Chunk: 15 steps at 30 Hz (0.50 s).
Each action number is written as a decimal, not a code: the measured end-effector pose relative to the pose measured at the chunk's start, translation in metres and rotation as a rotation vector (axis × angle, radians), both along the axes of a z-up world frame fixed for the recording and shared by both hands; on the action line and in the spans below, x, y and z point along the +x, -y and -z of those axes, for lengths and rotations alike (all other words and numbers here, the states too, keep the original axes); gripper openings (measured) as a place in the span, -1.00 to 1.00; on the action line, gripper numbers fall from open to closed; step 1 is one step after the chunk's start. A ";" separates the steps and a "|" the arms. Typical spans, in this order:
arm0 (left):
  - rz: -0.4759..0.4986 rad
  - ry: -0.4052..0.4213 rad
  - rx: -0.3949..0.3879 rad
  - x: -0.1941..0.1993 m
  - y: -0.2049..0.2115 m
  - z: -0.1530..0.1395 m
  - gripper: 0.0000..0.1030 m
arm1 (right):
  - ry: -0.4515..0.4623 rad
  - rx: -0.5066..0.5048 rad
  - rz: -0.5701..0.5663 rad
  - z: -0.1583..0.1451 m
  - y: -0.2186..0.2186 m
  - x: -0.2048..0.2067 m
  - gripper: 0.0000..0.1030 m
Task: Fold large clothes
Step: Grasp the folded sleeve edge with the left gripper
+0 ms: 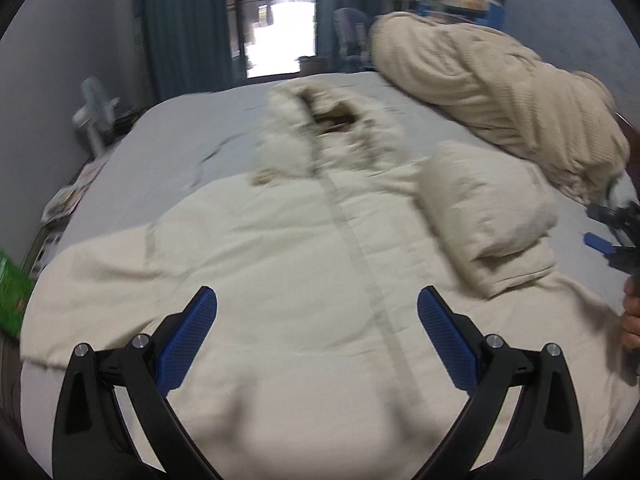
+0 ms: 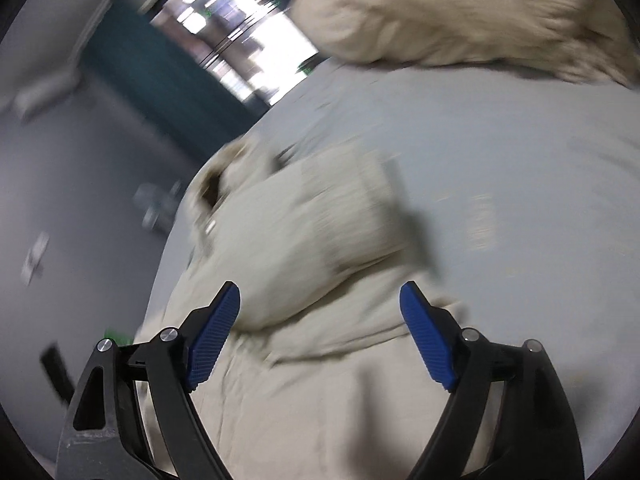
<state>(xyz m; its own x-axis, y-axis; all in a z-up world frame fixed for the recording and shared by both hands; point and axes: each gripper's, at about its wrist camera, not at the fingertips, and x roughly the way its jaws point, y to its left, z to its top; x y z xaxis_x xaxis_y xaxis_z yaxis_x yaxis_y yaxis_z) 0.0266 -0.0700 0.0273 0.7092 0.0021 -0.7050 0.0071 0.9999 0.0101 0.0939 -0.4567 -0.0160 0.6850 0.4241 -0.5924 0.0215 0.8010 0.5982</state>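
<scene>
A large cream hooded coat lies spread on the grey bed, zip up, fur-trimmed hood at the far end. Its right sleeve is folded in over the body; the left sleeve lies out to the left. My left gripper is open and empty above the coat's lower front. My right gripper is open and empty above the folded sleeve; it also shows at the right edge of the left wrist view. The right wrist view is blurred.
A bundled cream blanket lies at the bed's far right, also in the right wrist view. A white fan and papers stand left of the bed. Teal curtains frame a bright window.
</scene>
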 end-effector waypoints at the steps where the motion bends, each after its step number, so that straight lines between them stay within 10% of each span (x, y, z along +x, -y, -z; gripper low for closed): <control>1: 0.031 0.005 0.007 0.007 0.015 -0.003 0.87 | -0.011 0.009 0.056 0.003 0.011 0.000 0.58; 15: 0.437 -0.062 0.221 0.099 0.225 0.038 0.56 | -0.076 0.042 0.276 0.026 0.061 -0.006 0.68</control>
<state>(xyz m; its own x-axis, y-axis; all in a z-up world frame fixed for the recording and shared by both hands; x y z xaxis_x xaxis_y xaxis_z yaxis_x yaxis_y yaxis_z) 0.1254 -0.2955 -0.0106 0.6342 -0.1318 -0.7618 0.4324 0.8773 0.2082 0.0874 -0.5178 -0.0421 0.7320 0.2527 -0.6327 0.2817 0.7333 0.6188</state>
